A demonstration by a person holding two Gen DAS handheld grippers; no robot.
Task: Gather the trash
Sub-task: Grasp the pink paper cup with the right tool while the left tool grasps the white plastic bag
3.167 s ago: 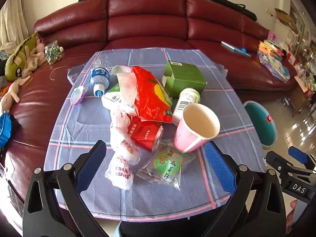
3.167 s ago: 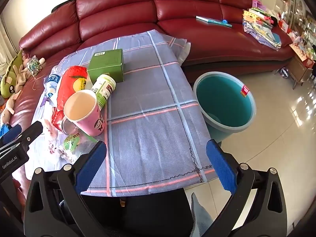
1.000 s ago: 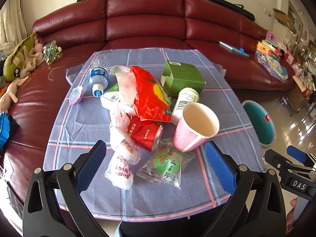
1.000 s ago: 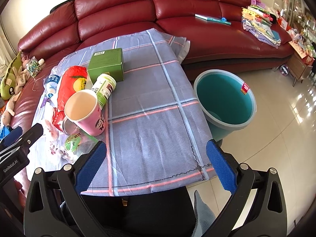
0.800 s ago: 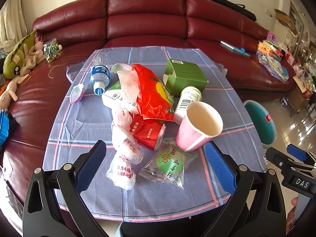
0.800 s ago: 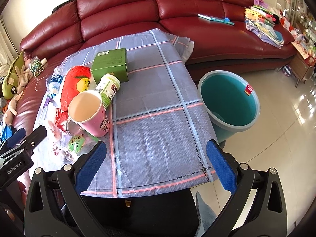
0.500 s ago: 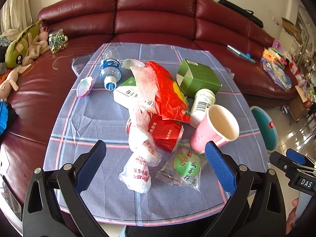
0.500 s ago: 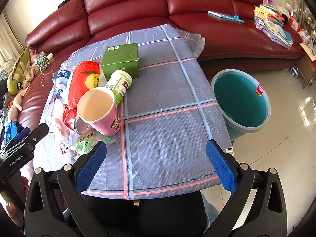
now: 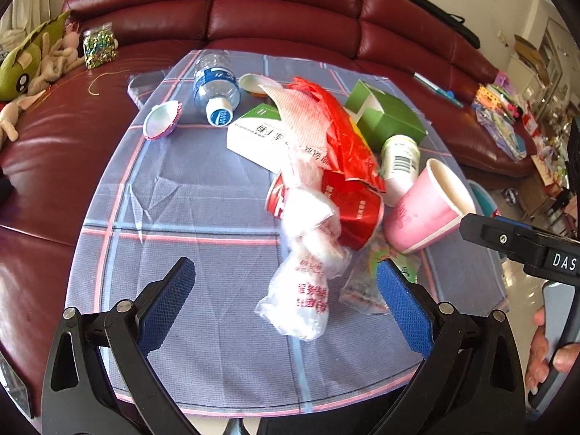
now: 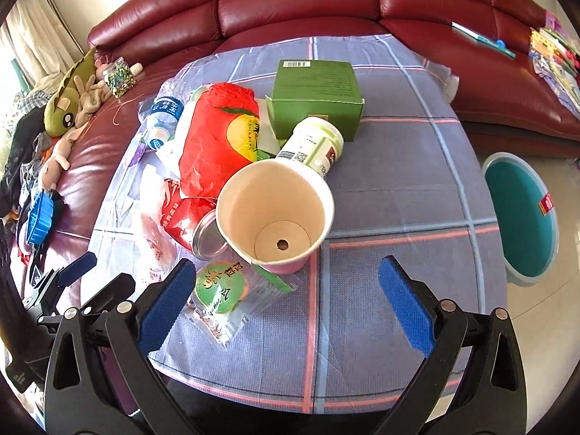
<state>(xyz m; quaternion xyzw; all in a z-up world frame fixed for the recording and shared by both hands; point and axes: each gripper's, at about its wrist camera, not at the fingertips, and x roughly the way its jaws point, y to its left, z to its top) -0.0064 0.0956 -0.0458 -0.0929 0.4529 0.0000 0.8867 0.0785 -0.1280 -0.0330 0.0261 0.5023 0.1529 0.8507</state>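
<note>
While both grippers hover spread and empty | left gripper [image 9: 284,301] over plastic bag [image 9: 302,301], right gripper [image 10: 284,295] facing pink cup [image 10: 275,214] | trash piled on table [image 10: 398,195], bin [image 10: 522,217] beside | step: approach | next: clamp an item, carry to bin

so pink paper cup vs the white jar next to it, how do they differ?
The pink paper cup is open-mouthed and empty, with a small hole in its base; the white jar is closed with a pale green lid. The cup is wider and tapers toward its base; the jar is narrower and straight-sided. The cup's wall is pink; the jar carries a printed label with a barcode. Both sit tipped over on the checked cloth, touching the trash pile.
</note>
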